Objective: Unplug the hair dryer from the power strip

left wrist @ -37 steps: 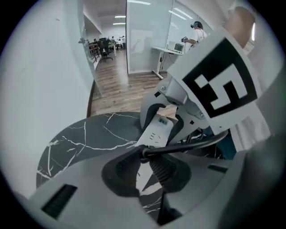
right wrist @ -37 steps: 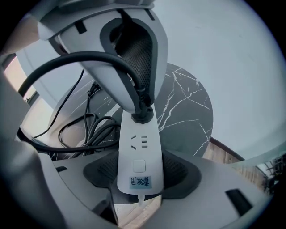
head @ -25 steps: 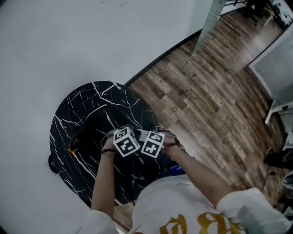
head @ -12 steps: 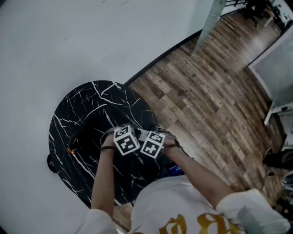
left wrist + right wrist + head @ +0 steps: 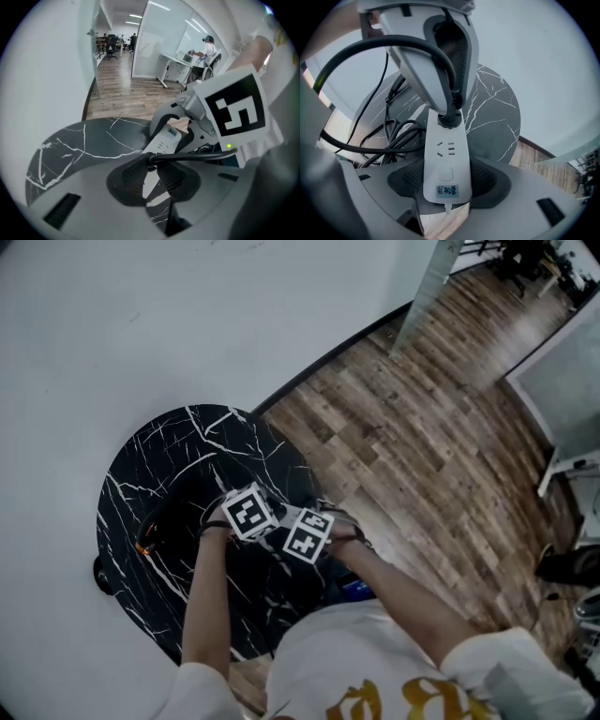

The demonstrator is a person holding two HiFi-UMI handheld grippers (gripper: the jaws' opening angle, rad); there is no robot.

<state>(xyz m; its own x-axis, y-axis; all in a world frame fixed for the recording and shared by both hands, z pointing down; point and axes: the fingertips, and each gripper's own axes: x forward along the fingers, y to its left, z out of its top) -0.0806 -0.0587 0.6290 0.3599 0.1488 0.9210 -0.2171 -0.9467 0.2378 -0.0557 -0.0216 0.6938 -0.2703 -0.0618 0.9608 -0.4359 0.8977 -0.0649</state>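
Hair dryer plug still sits in the white power strip over the black tabletop; left gripper fingers clamp the plug; right gripper fingers clamp the strip; pulling them apart remains.

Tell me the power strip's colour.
White; the power strip shows best in the right gripper view.

**Plug and strip buried under the cubes**

In the head view the marker cubes hide the power strip and plug. In the right gripper view the left gripper covers the plug's top. A dark shape at the table edge is too dim to identify.
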